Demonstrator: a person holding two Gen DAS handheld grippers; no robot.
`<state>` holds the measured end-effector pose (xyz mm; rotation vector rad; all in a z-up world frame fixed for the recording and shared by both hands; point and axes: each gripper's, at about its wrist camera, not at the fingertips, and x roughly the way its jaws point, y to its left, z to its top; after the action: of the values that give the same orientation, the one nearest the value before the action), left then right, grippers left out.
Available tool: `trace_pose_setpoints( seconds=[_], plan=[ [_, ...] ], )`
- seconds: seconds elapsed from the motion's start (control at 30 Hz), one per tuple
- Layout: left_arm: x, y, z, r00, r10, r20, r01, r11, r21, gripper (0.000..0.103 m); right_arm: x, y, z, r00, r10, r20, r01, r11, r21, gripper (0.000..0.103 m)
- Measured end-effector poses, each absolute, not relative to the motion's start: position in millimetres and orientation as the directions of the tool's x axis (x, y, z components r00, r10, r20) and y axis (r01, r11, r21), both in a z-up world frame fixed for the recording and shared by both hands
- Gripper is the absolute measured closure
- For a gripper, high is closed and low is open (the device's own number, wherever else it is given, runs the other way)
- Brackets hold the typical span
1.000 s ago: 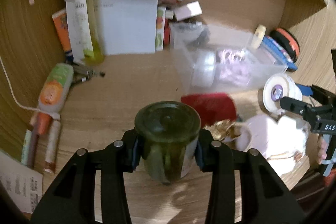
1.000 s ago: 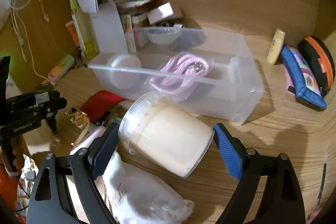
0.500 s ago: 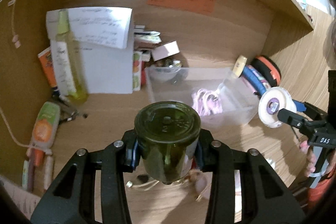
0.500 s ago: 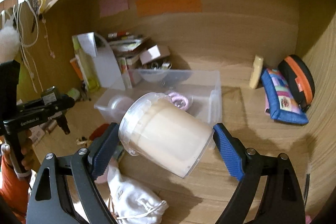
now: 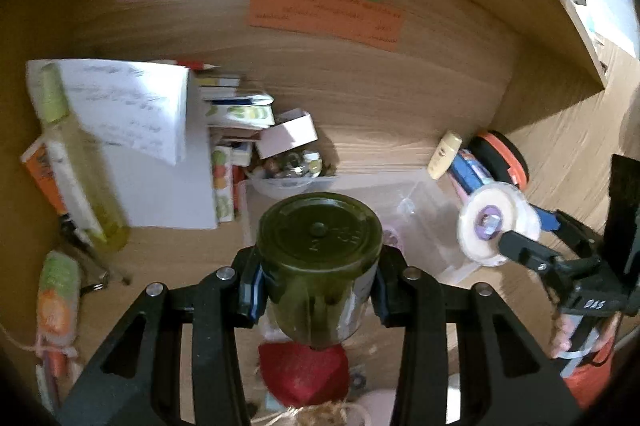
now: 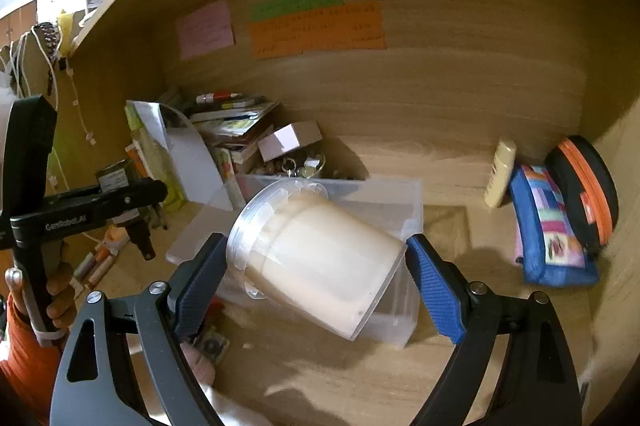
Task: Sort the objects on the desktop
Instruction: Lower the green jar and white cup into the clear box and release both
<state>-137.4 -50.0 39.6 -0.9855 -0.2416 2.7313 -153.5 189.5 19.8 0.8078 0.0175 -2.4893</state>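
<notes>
My left gripper (image 5: 316,290) is shut on a dark green glass jar (image 5: 318,250) and holds it in the air above the desk; it also shows from the side in the right wrist view (image 6: 116,186). My right gripper (image 6: 316,266) is shut on a cream-white plastic jar (image 6: 320,258), tilted, lid end to the upper left; it also shows in the left wrist view (image 5: 496,230). A clear plastic bin (image 6: 408,198) stands on the desk behind and below both jars, partly hidden by them.
A white folder with papers (image 5: 156,162), a yellow-green bottle (image 5: 76,170), stacked books and a pink box (image 5: 288,134) stand at the back left. A blue pouch (image 6: 552,226), an orange-trimmed case (image 6: 588,194) and a small cream tube (image 6: 500,174) lie at the right. A red cloth (image 5: 304,370) lies below.
Both grippers have risen away from the desk with their jars still held. The desk objects look smaller and the back wall with its coloured notes has come into view.
</notes>
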Motion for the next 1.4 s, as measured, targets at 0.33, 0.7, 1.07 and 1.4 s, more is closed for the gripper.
trace_pose_setpoints(
  seconds=[0.33, 0.7, 1.07, 1.4],
  plan=[
    [-188, -29, 28, -0.716, 0.277, -0.641, -0.176, -0.96, -0.218, 0.062, -199, 173, 5, -0.666, -0.451, -0.595, 0.473, -0.871, 0.131, 0.015],
    [-232, -16, -5, -0.635, 0.297, -0.713, -0.189, -0.955, -0.23, 0.063, -240, 155, -29, -0.581, -0.429, -0.692, 0.498, -0.859, 0.114, 0.015],
    [-250, -7, -33, -0.587, 0.236, -0.774, -0.188, -0.97, -0.153, 0.062, -246, 141, -51, -0.519, -0.409, -0.751, 0.541, -0.837, 0.082, 0.015],
    [-246, -1, -34, -0.564, 0.218, -0.796, -0.203, -0.972, -0.122, 0.062, -247, 139, -50, -0.519, -0.373, -0.769, 0.533, -0.845, 0.051, 0.014]
  ],
)
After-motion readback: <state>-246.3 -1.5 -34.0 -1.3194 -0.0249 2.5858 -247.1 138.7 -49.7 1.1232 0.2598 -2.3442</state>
